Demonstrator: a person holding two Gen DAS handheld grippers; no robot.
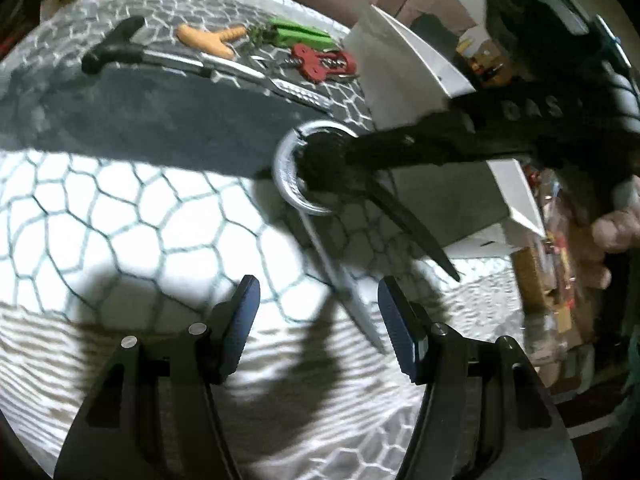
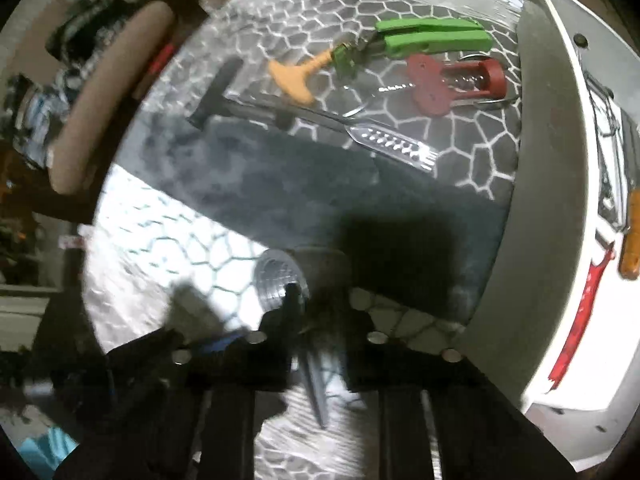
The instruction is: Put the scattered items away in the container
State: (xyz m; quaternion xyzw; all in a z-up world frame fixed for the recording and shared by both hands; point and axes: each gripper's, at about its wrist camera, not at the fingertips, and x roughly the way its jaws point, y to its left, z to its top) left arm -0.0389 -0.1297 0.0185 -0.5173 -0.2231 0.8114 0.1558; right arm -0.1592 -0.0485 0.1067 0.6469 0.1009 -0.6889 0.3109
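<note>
1. The left gripper [image 1: 318,320] hangs over the patterned tabletop [image 1: 120,208] with its fingers spread wide and nothing between them.
2. Just ahead of it, the right gripper [image 1: 320,160] sits at the round head of a metal strainer [image 1: 286,172], whose handle runs back toward the left gripper. Whether the right gripper's fingers have closed on it I cannot tell; blur hides them.
3. This looks like the pick-up step; next would be lifting the strainer rightward into the white container [image 2: 560,184].
4. Farther ahead lie a slotted server [image 2: 394,146], a black-handled tool [image 1: 114,46], an orange T-handle [image 1: 214,38], a red corkscrew [image 1: 320,62] and a green tool [image 1: 300,36].
</note>
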